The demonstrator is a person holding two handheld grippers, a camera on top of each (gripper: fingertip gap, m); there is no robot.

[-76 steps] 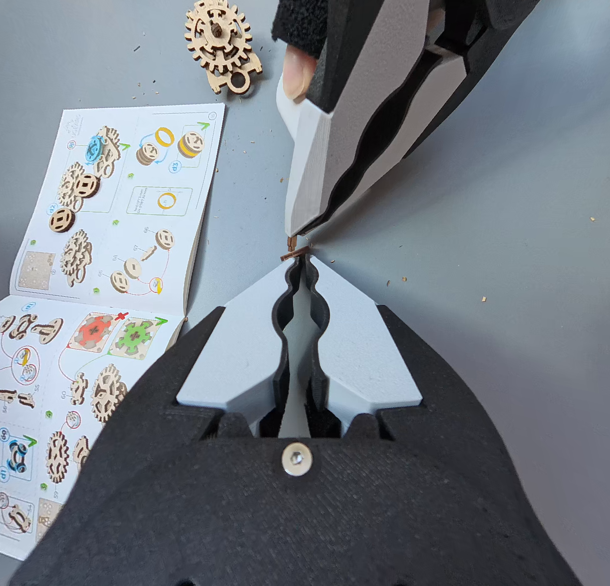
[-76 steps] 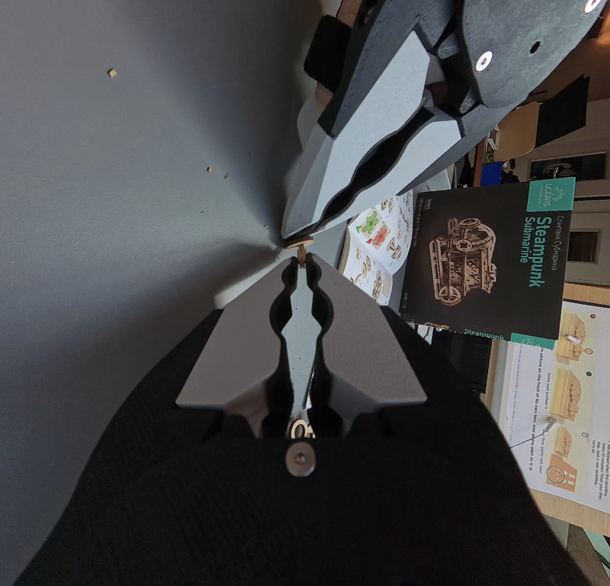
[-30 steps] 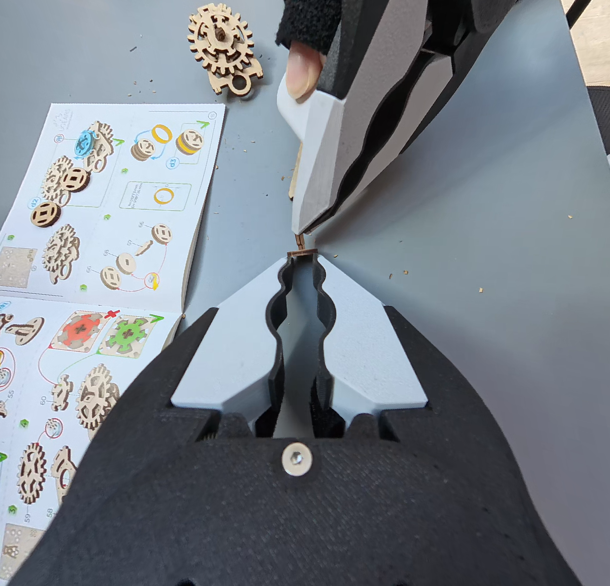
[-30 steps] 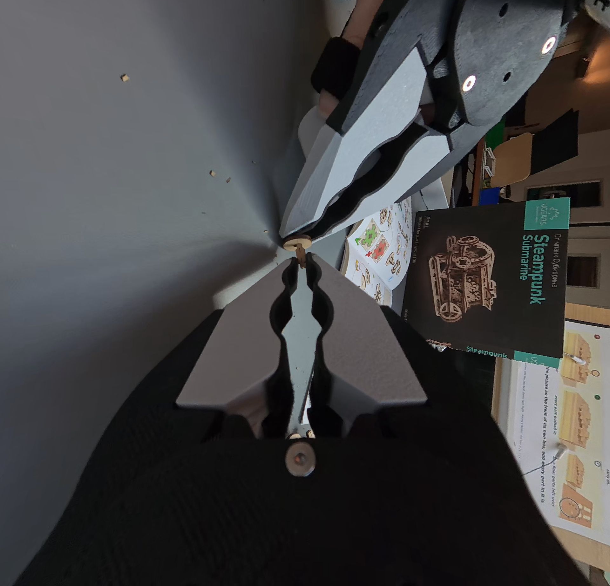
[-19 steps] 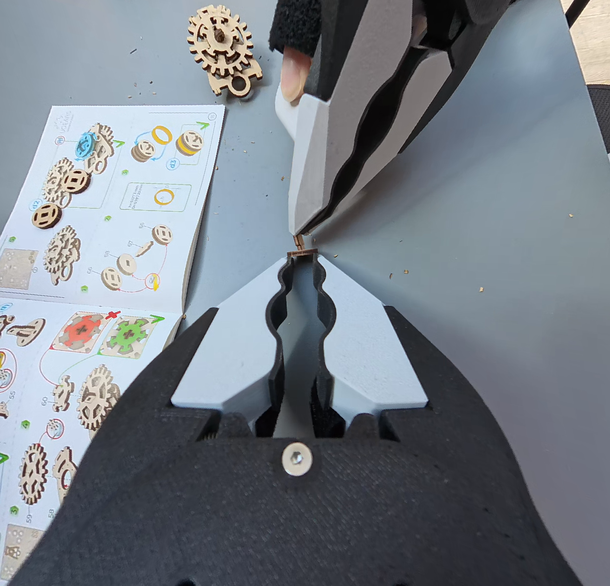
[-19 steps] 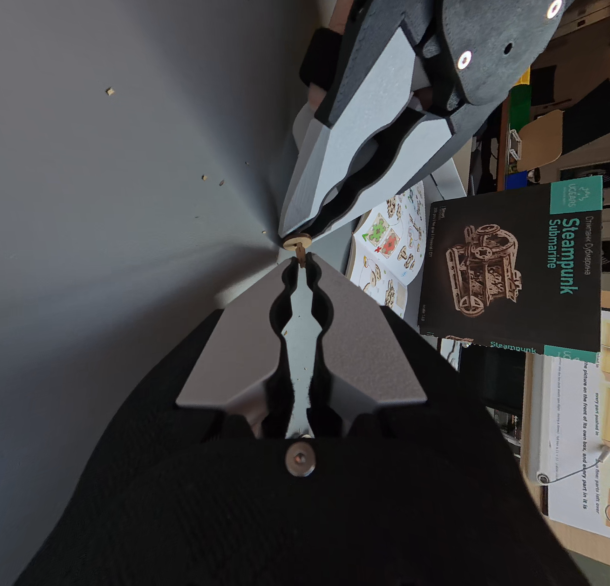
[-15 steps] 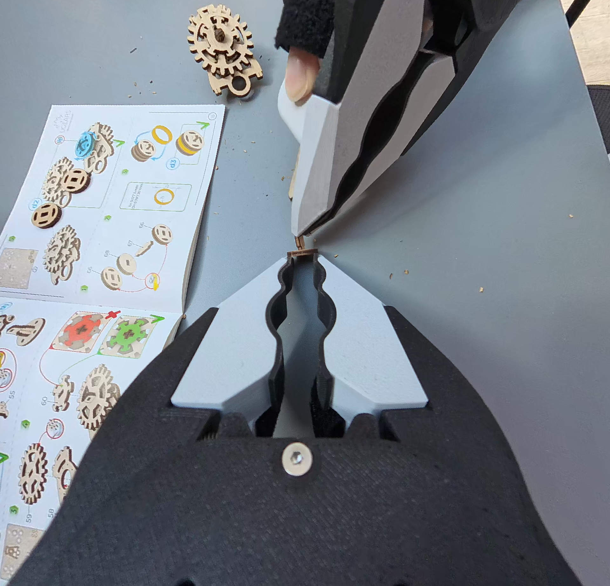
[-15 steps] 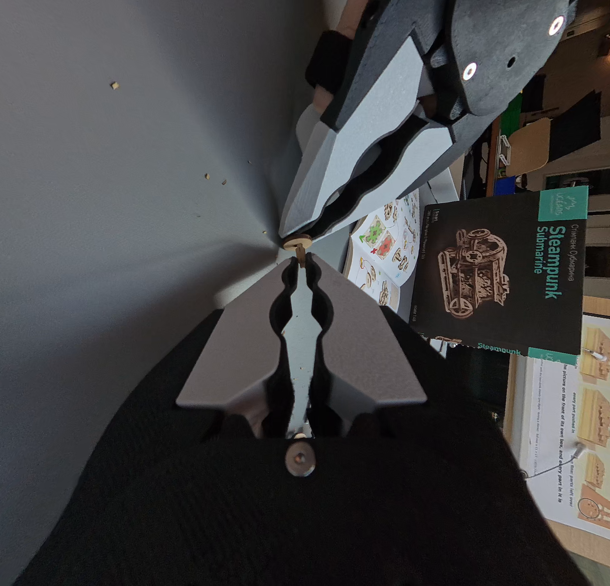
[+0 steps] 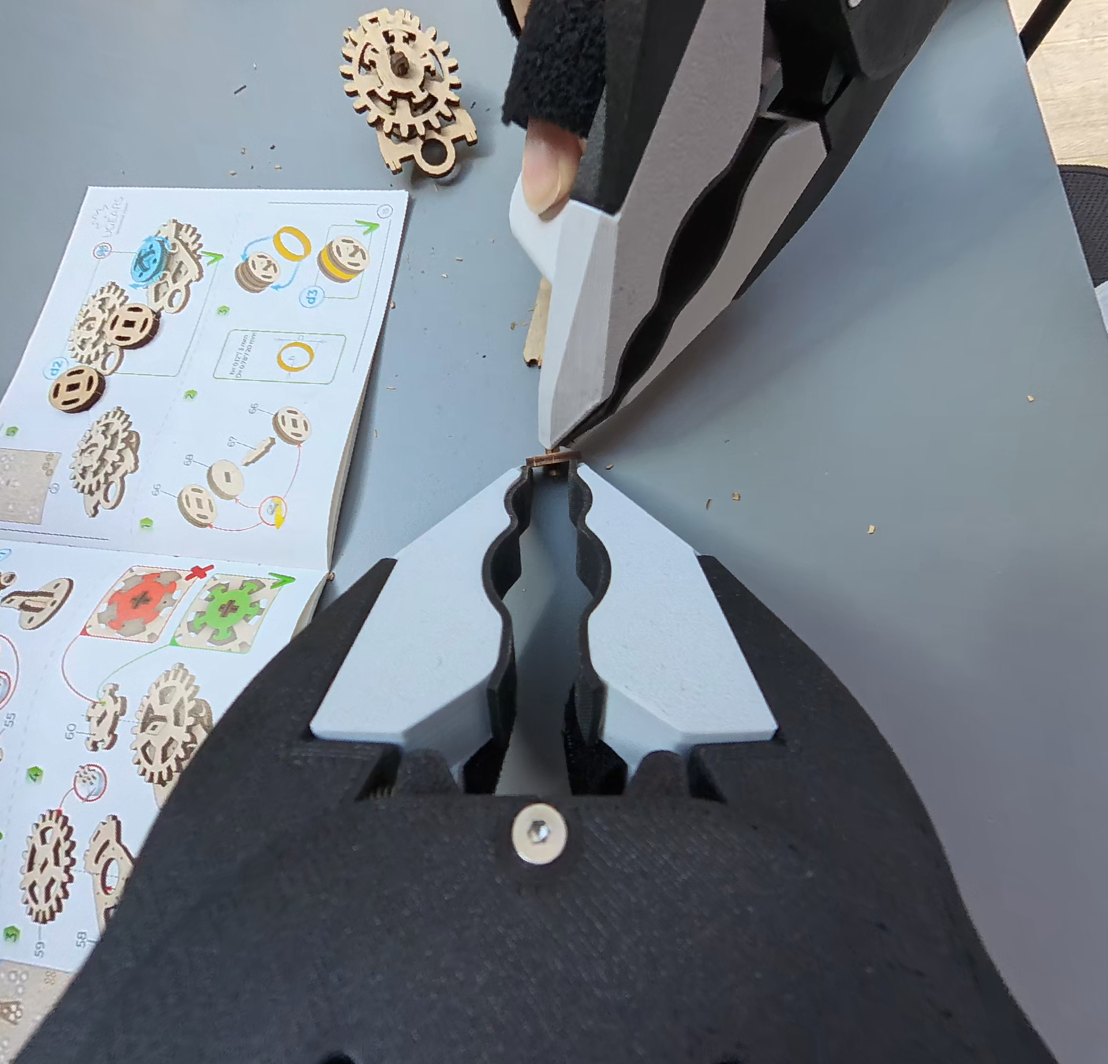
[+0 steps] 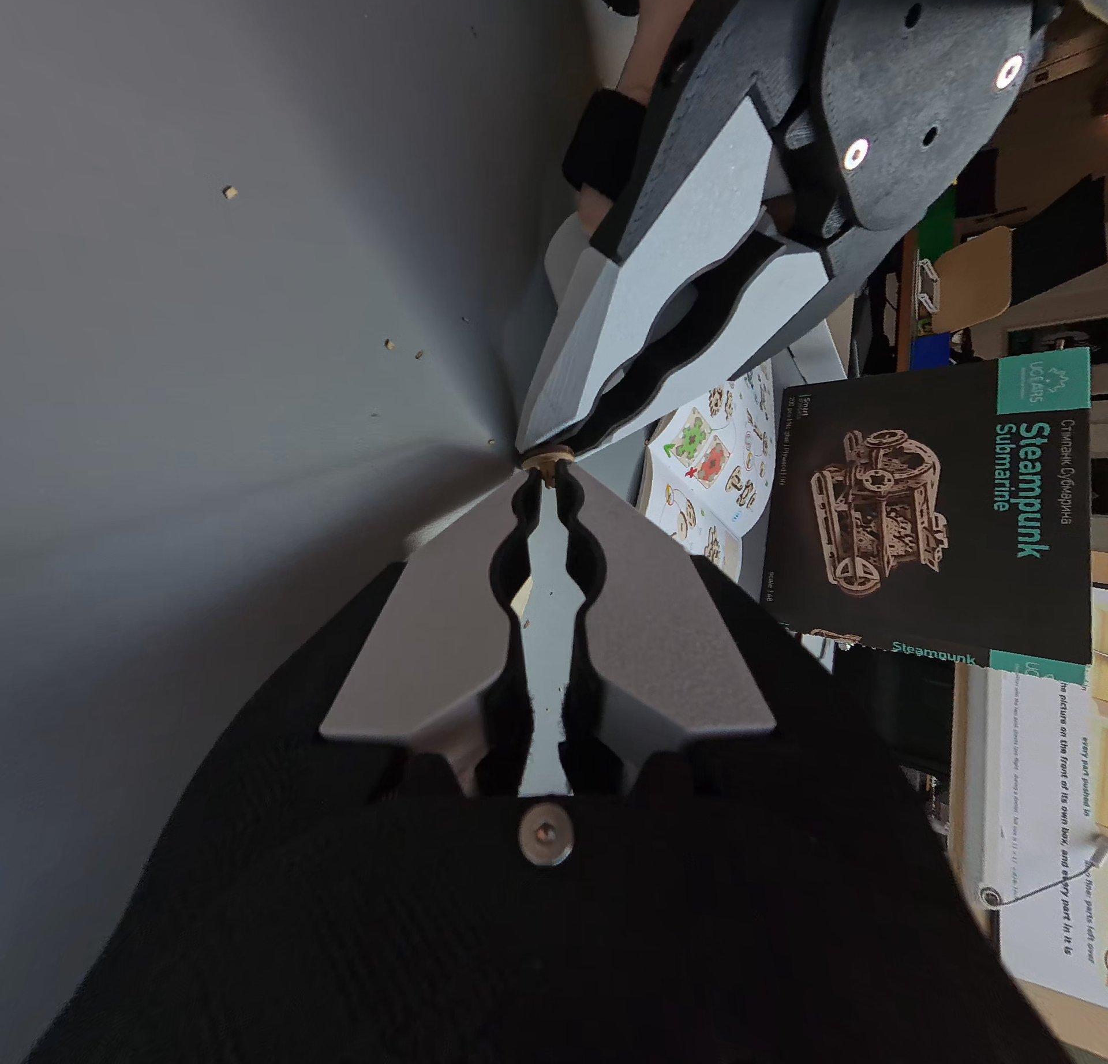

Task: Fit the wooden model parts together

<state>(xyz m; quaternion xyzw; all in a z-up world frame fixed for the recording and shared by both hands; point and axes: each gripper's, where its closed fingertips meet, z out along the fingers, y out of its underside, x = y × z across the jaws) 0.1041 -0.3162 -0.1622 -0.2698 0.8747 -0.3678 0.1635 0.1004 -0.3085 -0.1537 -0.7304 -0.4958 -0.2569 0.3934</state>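
My left gripper (image 9: 551, 472) is shut on a small round wooden disc (image 9: 553, 458), held edge-on at its fingertips above the grey table (image 9: 839, 495). My right gripper (image 9: 560, 436) comes in from the upper right, tip to tip with the left one. In the right wrist view my right gripper (image 10: 545, 476) is shut on a short wooden peg (image 10: 547, 479) whose end meets the disc (image 10: 547, 454) held by the left gripper (image 10: 542, 443). A gloved finger (image 9: 548, 166) rests on the right gripper's side.
A built wooden gear assembly (image 9: 408, 94) lies at the back left. An open instruction booklet (image 9: 198, 376) lies on the left with a loose wooden disc (image 9: 77, 389) on it. A thin wooden strip (image 9: 536, 328) lies behind the right gripper. A black kit box (image 10: 923, 513) stands nearby. Less than 4 cm separates the two grippers' tips.
The right gripper's tip has closed the small gap to the disc; the peg that showed between them is now almost hidden. Both grippers stay shut.
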